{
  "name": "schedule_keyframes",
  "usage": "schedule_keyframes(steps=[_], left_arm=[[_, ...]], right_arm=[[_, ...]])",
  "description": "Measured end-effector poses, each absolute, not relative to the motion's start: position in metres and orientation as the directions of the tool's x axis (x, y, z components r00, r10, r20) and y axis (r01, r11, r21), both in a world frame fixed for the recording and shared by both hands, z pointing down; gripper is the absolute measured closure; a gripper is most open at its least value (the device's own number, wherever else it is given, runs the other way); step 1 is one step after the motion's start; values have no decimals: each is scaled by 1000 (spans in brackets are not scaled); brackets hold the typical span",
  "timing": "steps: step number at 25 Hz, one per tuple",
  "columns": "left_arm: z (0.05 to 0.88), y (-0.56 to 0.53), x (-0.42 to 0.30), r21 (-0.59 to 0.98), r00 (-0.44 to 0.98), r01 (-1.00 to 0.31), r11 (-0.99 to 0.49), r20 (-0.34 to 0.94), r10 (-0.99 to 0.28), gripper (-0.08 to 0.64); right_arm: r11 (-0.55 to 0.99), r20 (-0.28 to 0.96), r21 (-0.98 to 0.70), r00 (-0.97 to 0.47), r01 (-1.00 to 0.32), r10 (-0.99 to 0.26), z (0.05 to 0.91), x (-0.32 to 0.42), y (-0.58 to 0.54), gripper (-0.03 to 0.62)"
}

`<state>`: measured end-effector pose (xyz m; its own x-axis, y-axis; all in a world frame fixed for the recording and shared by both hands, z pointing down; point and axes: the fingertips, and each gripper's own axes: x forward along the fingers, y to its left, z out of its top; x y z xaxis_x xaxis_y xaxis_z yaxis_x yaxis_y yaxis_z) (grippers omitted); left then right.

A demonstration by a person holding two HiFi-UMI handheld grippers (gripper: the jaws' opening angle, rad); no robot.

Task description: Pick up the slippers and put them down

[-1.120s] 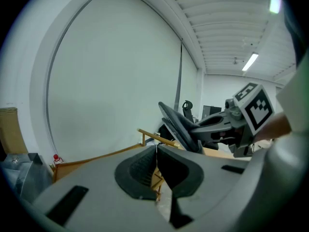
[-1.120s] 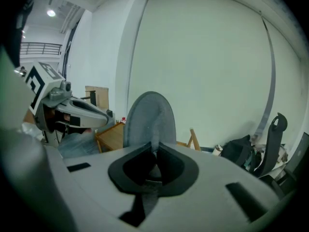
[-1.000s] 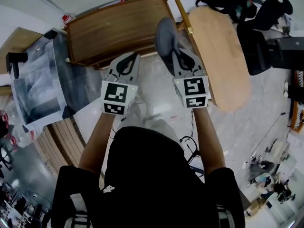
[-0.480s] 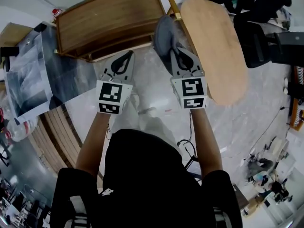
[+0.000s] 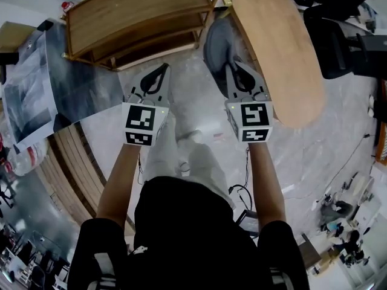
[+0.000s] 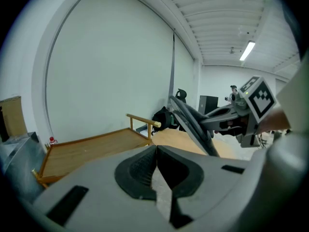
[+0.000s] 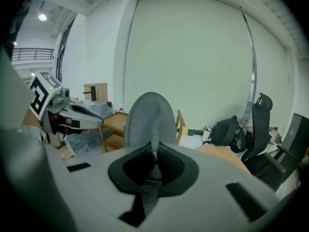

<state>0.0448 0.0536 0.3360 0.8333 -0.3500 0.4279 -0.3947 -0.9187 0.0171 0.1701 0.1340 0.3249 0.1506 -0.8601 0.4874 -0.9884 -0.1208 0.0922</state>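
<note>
A grey slipper (image 5: 216,46) hangs in the air, gripped at its edge by my right gripper (image 5: 236,67), which is shut on it. In the right gripper view the slipper (image 7: 148,119) stands upright straight out of the jaws (image 7: 154,154). My left gripper (image 5: 162,69) is beside it on the left, shut with nothing between its fingers; its tips meet in the left gripper view (image 6: 155,150). From there the slipper (image 6: 191,123) and the right gripper (image 6: 241,116) show to the right. No second slipper is in view.
A low wooden shelf rack (image 5: 133,17) stands ahead on the pale floor. An oval wooden tabletop (image 5: 279,47) is close on the right, with a black office chair (image 5: 347,44) beyond. A grey wrapped block (image 5: 36,83) and wooden slats (image 5: 66,168) lie at left.
Both grippers have moved forward and down side by side, the slipper still in the right one. The shelf rack and the oval tabletop have slid upward in the head view.
</note>
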Motion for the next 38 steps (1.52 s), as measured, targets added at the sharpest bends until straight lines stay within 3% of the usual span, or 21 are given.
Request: schedule_keyframes(steps=[14, 24, 38], left_arm=[[465, 30, 57, -23, 833, -355, -935, 446, -327, 554], [590, 2, 64, 58, 836, -356, -933, 466, -290, 554], [712, -23, 85, 88, 865, -330, -940, 428, -263, 554]], right_arm=[[-127, 511, 85, 153, -988, -846, 461, 180, 126, 583], [-126, 575, 61, 138, -990, -807, 598, 177, 109, 582], [-119, 508, 80, 143, -990, -849, 712, 192, 72, 581]])
